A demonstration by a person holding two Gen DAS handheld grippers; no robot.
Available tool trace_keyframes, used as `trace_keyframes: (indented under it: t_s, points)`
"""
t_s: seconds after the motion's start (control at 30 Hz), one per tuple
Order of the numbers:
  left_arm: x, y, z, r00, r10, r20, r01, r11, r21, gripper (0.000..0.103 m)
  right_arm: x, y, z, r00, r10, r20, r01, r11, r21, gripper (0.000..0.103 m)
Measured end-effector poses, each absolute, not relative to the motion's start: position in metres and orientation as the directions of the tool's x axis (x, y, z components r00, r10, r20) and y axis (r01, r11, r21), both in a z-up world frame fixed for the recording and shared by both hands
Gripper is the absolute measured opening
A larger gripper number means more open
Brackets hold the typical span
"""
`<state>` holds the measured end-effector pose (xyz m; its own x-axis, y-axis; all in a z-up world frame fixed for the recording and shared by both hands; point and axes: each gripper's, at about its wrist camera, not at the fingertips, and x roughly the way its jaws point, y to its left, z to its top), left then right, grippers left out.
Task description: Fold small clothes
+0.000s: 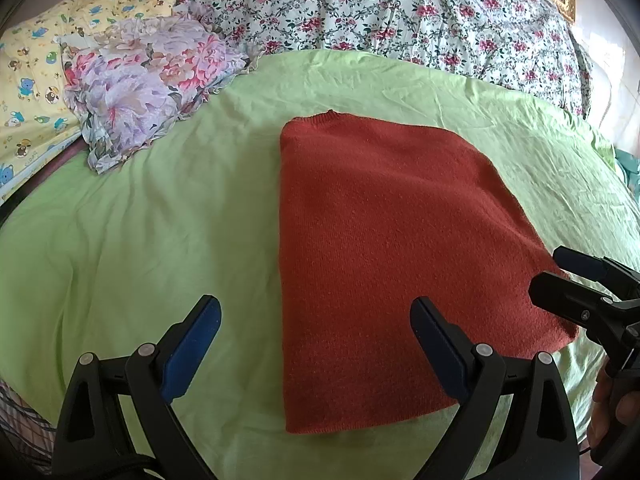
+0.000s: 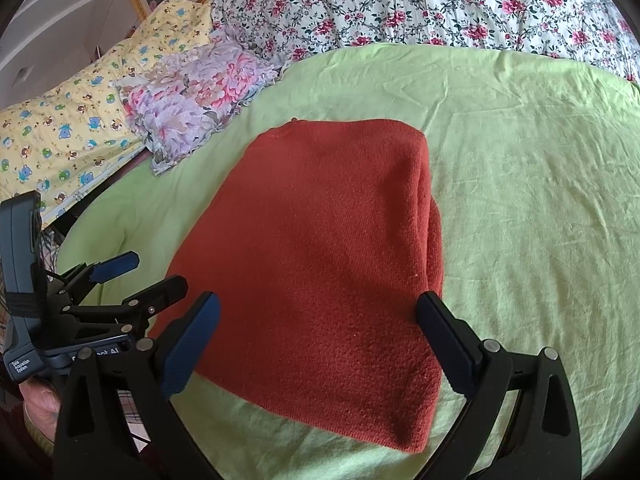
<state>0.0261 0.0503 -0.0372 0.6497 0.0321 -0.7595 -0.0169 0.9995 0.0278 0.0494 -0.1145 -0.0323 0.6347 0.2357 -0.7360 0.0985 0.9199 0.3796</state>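
Left wrist view shows the red knitted garment point(image 1: 384, 264) already folded into a layered rectangle on the green sheet point(image 1: 140, 220), lying just ahead of the left gripper point(image 1: 316, 344), whose fingers are spread and hold nothing. The right gripper point(image 2: 316, 344), also spread and empty, hovers over the garment's near edge. Judging by the tidy stacked edges, perhaps one final fold or nothing remains.

The green sheet point(image 1: 132, 216) on the bed lies bare to the left of the folded red sweater point(image 1: 384, 248) and, seen from the right wrist, bare to its right too. At the far left a floral pillow point(image 1: 148, 80) sits on the sheet's edge, apart from the sweater. A flowered quilt point(image 1: 400, 8) banks up along the far side, closing off that way
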Motion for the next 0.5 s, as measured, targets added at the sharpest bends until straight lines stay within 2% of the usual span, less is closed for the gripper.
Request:
trace_keyframes:
  t_s: [0.5]
  points:
    - [0.0273,0.0496,-0.0373,0.647,0.028,-0.762,-0.011,1.000,0.028,0.096,0.0498,-0.1153,-0.0319,0.634,0.237,-0.736,0.096,0.920,0.380,0.098]
